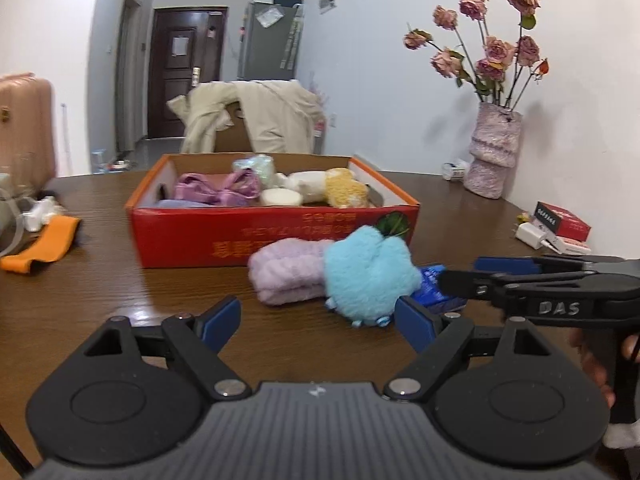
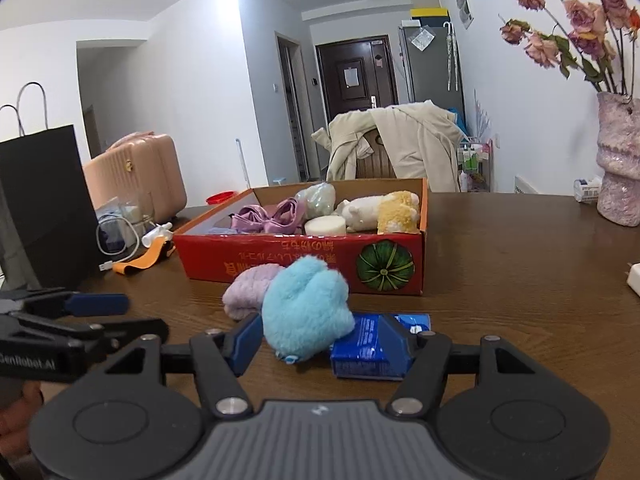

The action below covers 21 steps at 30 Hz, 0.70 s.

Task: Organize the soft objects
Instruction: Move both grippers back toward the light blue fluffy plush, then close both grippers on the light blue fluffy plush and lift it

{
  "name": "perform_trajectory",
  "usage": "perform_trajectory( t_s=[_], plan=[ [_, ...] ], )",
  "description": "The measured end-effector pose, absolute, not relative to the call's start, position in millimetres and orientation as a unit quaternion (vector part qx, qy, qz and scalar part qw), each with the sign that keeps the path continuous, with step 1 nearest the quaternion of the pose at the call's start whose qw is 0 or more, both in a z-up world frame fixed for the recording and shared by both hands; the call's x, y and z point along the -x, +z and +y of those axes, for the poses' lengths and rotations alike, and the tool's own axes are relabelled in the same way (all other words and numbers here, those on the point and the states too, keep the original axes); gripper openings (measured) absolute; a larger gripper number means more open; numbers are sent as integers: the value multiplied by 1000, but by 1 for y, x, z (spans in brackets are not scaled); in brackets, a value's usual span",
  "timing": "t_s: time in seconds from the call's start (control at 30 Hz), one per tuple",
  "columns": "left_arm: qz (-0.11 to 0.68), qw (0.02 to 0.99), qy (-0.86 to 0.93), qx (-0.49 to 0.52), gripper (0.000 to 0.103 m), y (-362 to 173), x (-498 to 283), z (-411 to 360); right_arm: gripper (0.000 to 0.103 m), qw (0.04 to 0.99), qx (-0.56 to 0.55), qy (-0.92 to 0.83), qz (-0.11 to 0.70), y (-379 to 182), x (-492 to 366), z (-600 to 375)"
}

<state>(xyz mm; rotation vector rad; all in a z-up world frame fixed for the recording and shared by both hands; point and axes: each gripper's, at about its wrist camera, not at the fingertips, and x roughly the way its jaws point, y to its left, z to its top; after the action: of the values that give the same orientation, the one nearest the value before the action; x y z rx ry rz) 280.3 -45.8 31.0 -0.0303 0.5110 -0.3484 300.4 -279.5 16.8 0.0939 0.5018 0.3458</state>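
Observation:
A fluffy light-blue plush lies on the brown table in front of a red cardboard box. A lilac folded fluffy cloth touches its left side, and a blue tissue pack lies at its right. The box holds a purple satin piece, a white-and-yellow plush and other soft items. My left gripper is open and empty, just short of the lilac cloth and the plush. My right gripper is open, its fingers either side of the plush and the tissue pack.
A pink vase with dried roses stands at the right. An orange band and cables lie at the left, beside a black paper bag. A red-and-white box and charger sit at the right edge. A chair draped with a coat stands behind the table.

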Motion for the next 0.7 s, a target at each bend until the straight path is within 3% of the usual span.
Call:
perform_trajectory(
  t_s=[0.13, 0.2, 0.37, 0.4, 0.53, 0.7],
  plan=[
    [264, 941, -213, 27, 69, 15, -316, -56, 56, 948, -73, 175, 256, 9, -330, -278],
    [277, 932, -229, 36, 68, 7, -335, -59, 52, 943, -96, 180, 263, 3, -345, -279],
    [300, 917, -254, 77, 62, -10, -365, -60, 30, 928, -140, 191, 286, -13, -375, -283],
    [301, 912, -263, 91, 55, -13, -368, -59, 26, 921, -159, 202, 292, -17, -378, -286],
    [301, 904, -278, 123, 45, -19, -372, -54, 25, 901, -220, 221, 302, -30, -384, -300],
    [299, 905, -276, 125, 43, -19, -371, -54, 24, 898, -227, 227, 300, -34, -386, -301]
  ],
)
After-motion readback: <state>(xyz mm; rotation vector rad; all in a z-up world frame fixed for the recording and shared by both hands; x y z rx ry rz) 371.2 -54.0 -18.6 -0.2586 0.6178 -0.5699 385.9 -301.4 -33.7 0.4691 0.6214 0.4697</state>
